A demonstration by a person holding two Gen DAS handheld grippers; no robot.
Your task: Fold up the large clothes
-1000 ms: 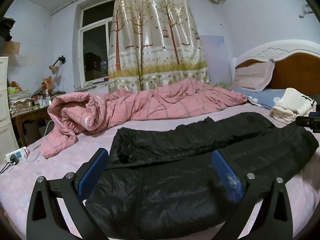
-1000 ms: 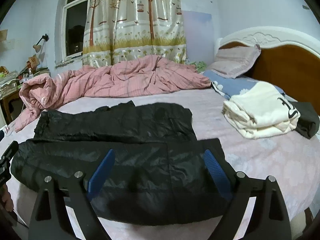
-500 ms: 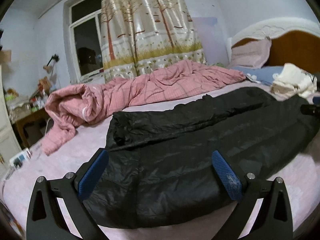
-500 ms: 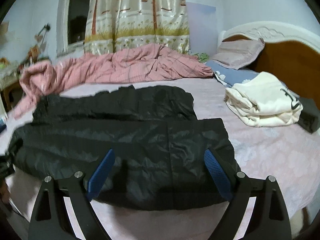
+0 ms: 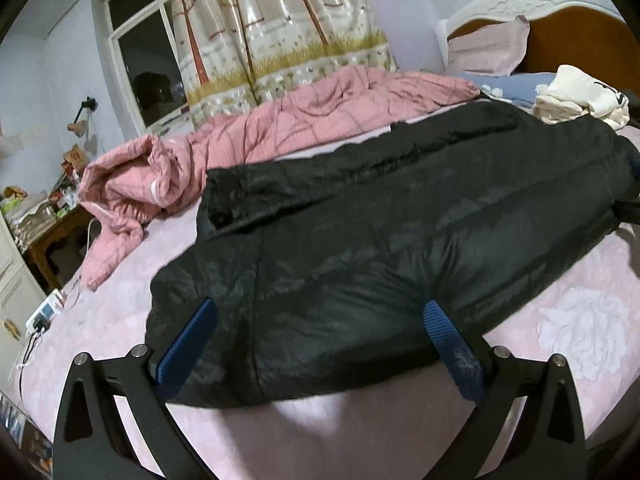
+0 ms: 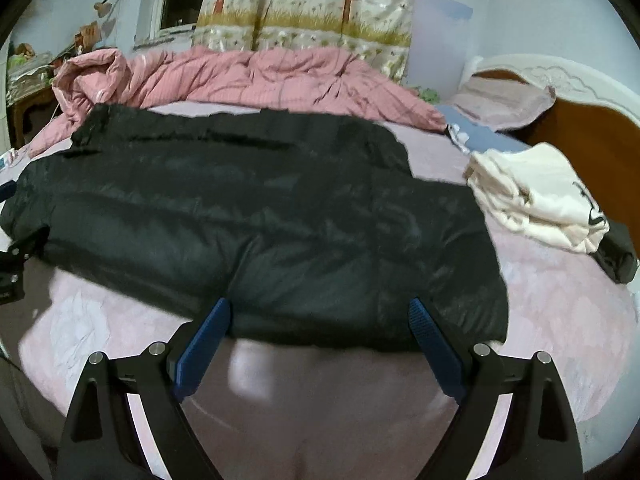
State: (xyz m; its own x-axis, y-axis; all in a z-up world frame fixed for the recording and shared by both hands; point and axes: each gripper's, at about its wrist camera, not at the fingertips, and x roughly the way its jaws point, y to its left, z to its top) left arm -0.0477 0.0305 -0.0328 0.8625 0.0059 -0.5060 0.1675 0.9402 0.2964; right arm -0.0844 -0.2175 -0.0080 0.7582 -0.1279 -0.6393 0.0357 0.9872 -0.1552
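Observation:
A large black padded jacket (image 5: 380,240) lies folded lengthwise across the pink bed sheet (image 5: 560,320); the right wrist view shows the same jacket (image 6: 260,208). My left gripper (image 5: 320,320) is open, its blue pads wide apart over the jacket's near left end, nothing pressed between them. My right gripper (image 6: 320,316) is open too, its blue pads spread at the jacket's near hem toward the right end. The other gripper's black frame shows at the left edge of the right wrist view.
A crumpled pink duvet (image 5: 280,128) runs along the far side of the bed. Folded cream clothes (image 6: 540,196) and a dark folded item (image 6: 618,252) lie near the wooden headboard (image 6: 580,128) with pillows. A power strip (image 5: 44,314) sits at the bed's left edge, a cluttered desk beyond.
Both grippers have sunk and tilted downward toward the jacket's near edge, so the jacket fills more of each view. Both stay open.

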